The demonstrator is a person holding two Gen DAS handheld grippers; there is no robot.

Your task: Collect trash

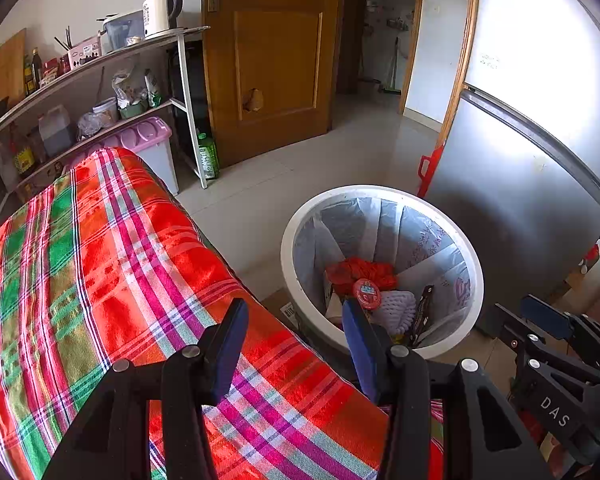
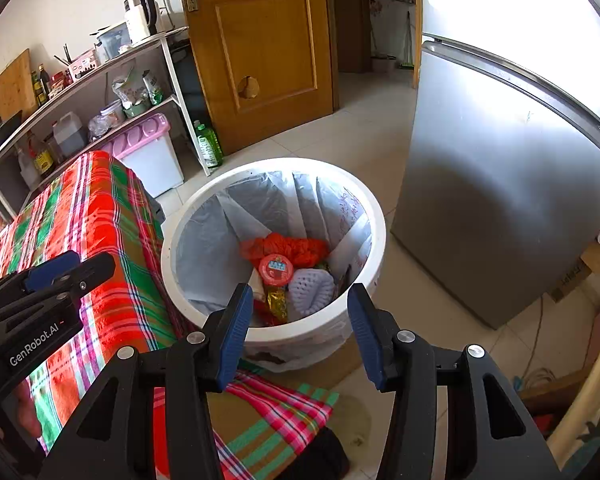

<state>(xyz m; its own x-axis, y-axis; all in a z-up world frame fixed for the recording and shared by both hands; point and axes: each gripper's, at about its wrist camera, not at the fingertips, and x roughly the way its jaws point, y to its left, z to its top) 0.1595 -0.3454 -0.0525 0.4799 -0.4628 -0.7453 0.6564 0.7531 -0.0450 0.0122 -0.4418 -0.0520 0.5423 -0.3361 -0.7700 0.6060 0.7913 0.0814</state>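
- White round plastic bin [image 2: 374,216], frame centre, already holds red netting, a red-lidded cup and wrappers.
- Plaid-covered counter [image 1: 100,264] shows no litter left.
- Left tongs [image 1: 296,340] and right tongs [image 2: 300,328] both released, empty.

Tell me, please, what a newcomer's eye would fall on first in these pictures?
Probably the bright red, green and pink plaid cloth spread over the surface on the left. Next, the white trash bin on the floor beside it, lined with a bag and holding a red round lid atop red netting. A silver fridge stands at right.
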